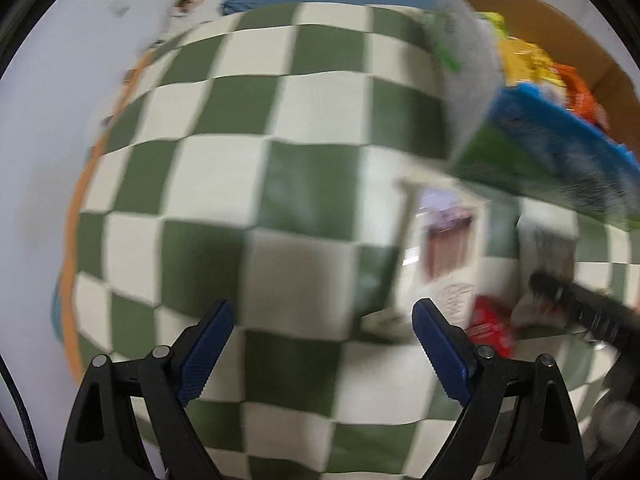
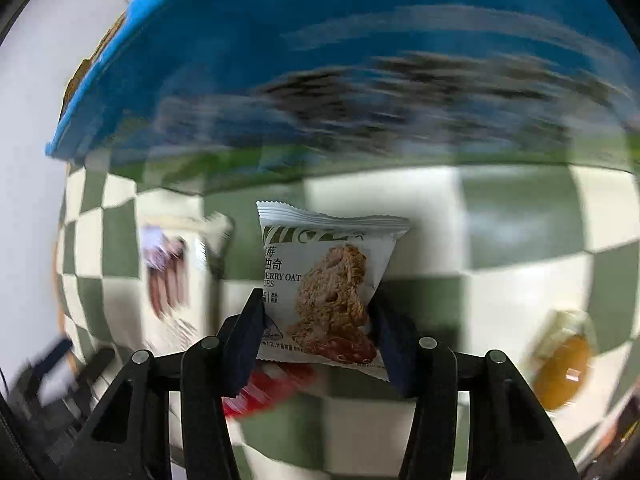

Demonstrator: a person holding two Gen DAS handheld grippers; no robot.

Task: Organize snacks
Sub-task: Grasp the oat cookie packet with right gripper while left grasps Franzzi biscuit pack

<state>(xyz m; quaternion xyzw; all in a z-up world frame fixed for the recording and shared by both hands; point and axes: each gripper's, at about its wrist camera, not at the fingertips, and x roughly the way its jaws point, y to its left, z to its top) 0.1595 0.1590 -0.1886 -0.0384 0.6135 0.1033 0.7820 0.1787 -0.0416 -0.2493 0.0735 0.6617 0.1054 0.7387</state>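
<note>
We see the oat cookie packet point(image 2: 324, 280), a white sachet printed with a brown cookie, sitting between the two dark pads of our right claw point(image 2: 316, 332), which presses on both of its side edges and so grips it; the packet stands sharp in the right wrist view while everything behind it is smeared. Just under the packet a red wrapper point(image 2: 272, 388) lies on the checkered cloth point(image 2: 500, 280), the green and cream covering of the surface. To the left of the packet lies a pale packet with brown bars printed on it point(image 2: 168, 276), too blurred to read. Off to the right, well apart from the held packet, rests a small clear-wrapped snack with an orange-yellow centre point(image 2: 564, 368). Behind all of these stands a blue and green box point(image 2: 340, 80), filling the upper part of the right wrist view. In the left wrist view the same box point(image 1: 552, 160) shows at the right, and colourful yellow and orange snack bags point(image 1: 532, 64) sit behind its top edge, in front of a brown cardboard wall point(image 1: 540, 20). Our left claw point(image 1: 324, 348) hangs over the checkered cloth with its blue pads point(image 1: 208, 352) spread wide and nothing between them. The pale packet point(image 1: 444, 248) and the red wrapper point(image 1: 492, 328) lie just beyond its right pad.
</note>
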